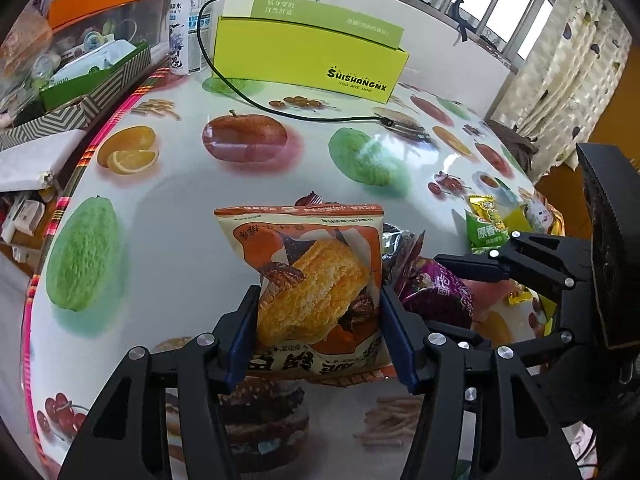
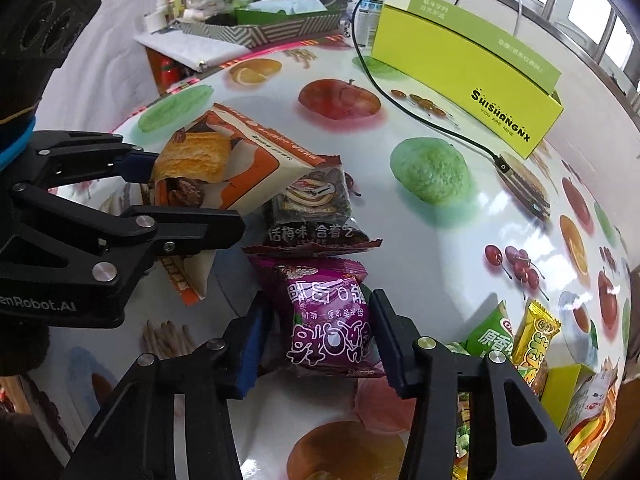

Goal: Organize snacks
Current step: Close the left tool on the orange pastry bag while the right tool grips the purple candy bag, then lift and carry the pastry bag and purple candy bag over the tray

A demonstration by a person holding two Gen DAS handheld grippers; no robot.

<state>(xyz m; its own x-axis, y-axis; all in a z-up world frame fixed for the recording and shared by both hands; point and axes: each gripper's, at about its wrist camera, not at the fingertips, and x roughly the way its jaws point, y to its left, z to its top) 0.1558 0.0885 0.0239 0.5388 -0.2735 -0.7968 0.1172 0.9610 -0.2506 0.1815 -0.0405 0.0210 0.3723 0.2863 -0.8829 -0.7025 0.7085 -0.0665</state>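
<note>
Both hand-held grippers are closed on snack packets above the fruit-print bench.

The left hand-held gripper (image 1: 318,334) pinches an orange-and-cream snack bag (image 1: 316,284) between its blue pads, the bag raised off the bench (image 1: 192,216). The right hand-held gripper (image 2: 318,338) clamps a purple snack packet (image 2: 328,320) by both sides; whether that packet is lifted or resting cannot be told. Just beyond the purple packet lies a dark brown packet (image 2: 316,208), partly under the orange bag's corner. A green packet (image 2: 490,334) and a yellow packet (image 2: 534,340) lie to the right. A lime-green box (image 1: 308,60) stands open at the far side, a black cable (image 1: 256,104) running past it.
</note>
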